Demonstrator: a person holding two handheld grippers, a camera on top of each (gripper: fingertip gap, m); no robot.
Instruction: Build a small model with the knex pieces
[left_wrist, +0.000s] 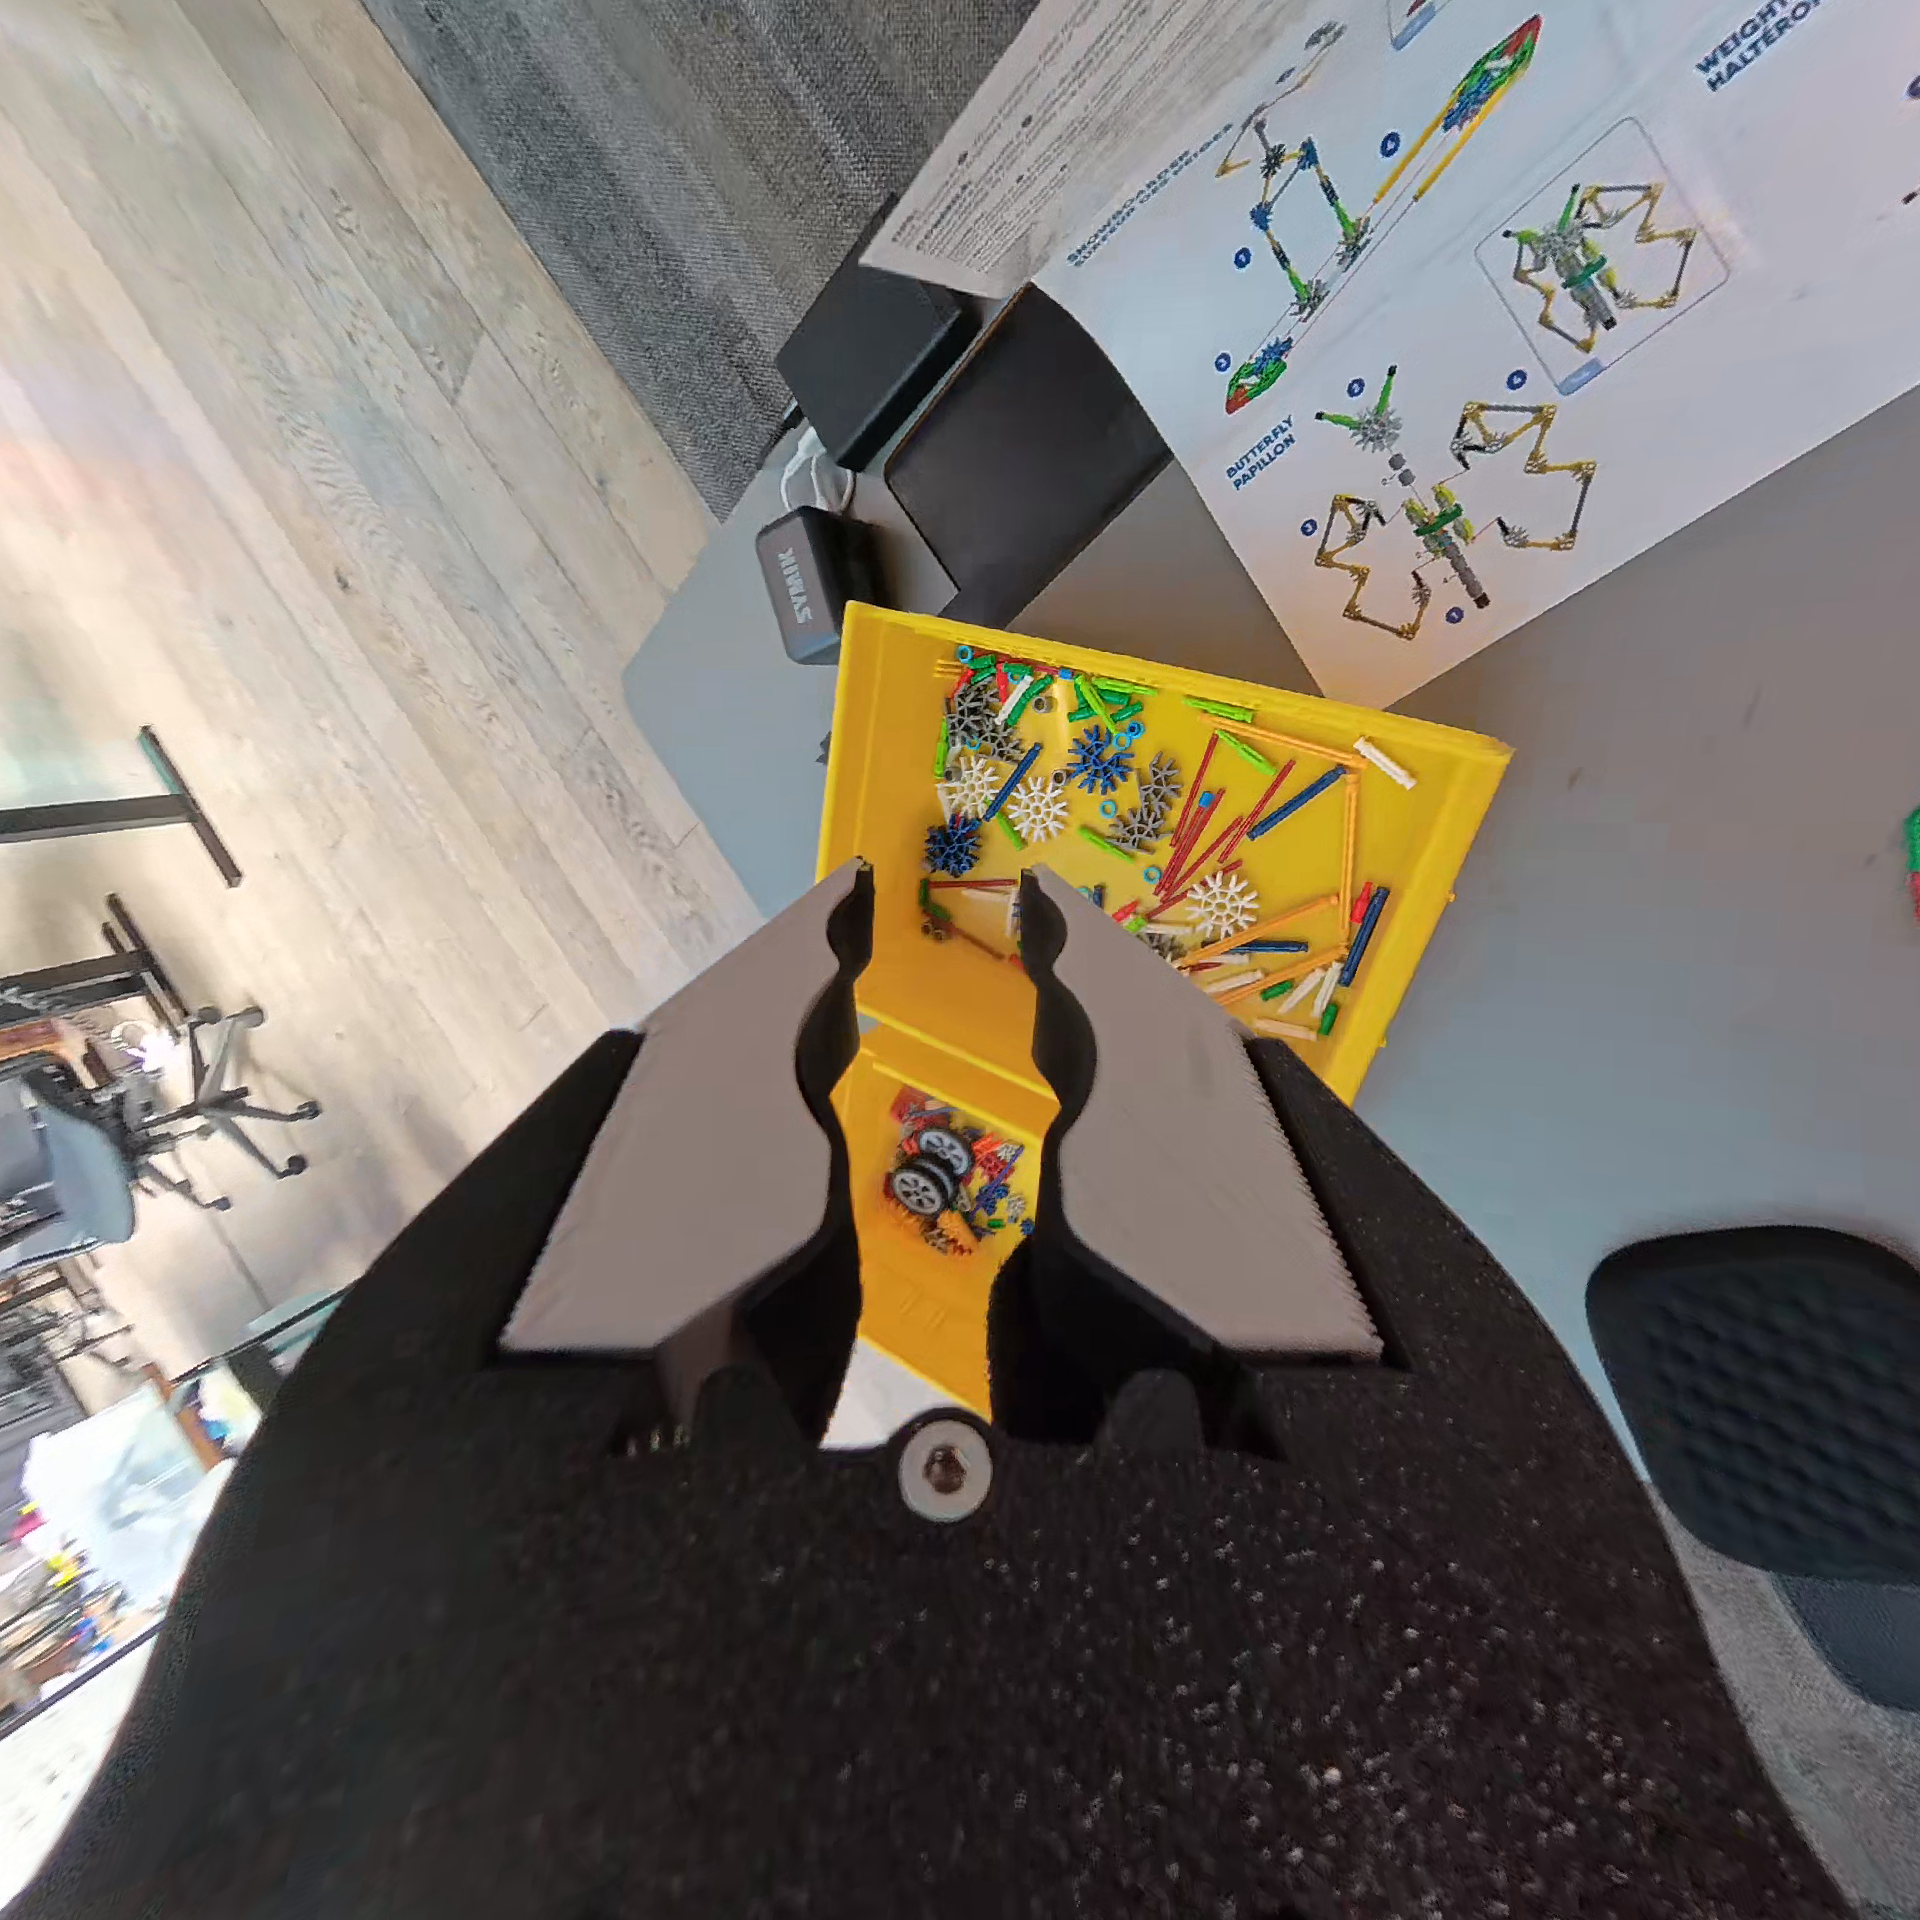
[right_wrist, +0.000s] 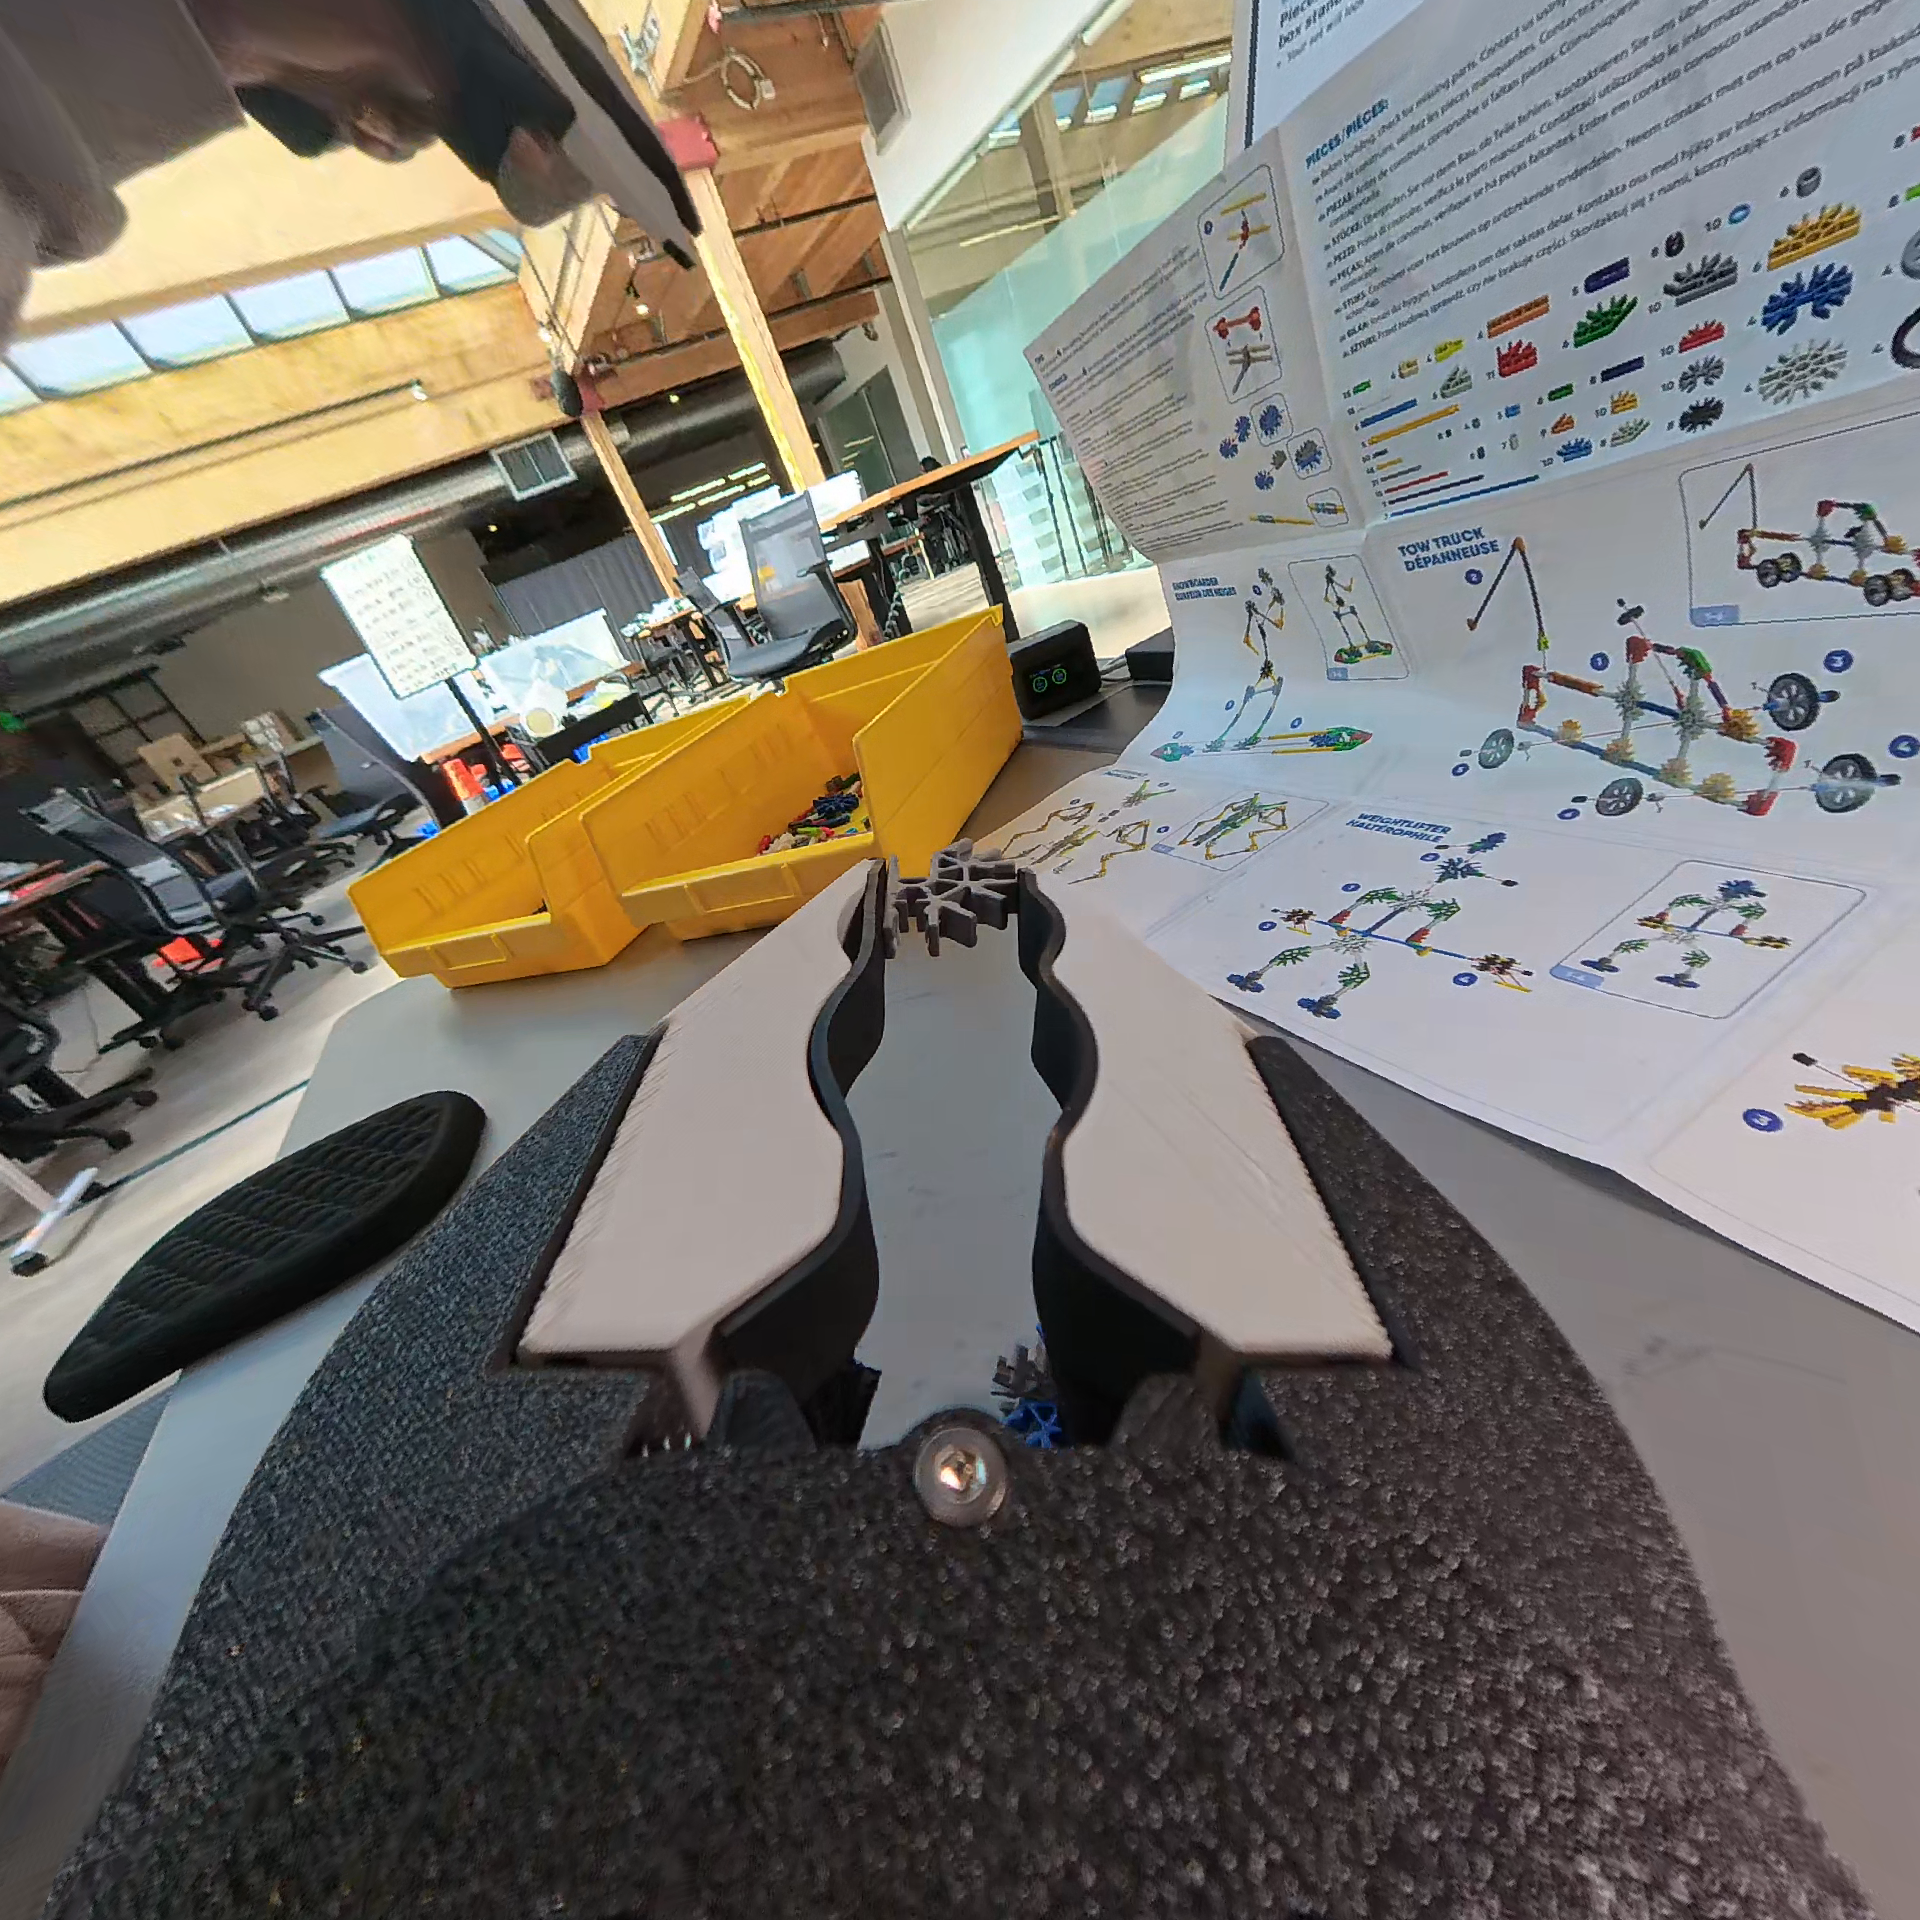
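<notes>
Tongs on the right side, the right gripper (right_wrist: 951, 894), pinch a grey star piece (right_wrist: 954, 896) flat between their tips, just above the grey table (right_wrist: 520, 1039). Its spokes stick out all round like a snowflake. Beside it lies a big paper sheet (right_wrist: 1455, 935). The left gripper (left_wrist: 940, 883) hangs open and holds nothing, above the yellow bin (left_wrist: 1455, 831). Sticks (left_wrist: 1216, 821) and star pieces fill that bin, right under its tips.
</notes>
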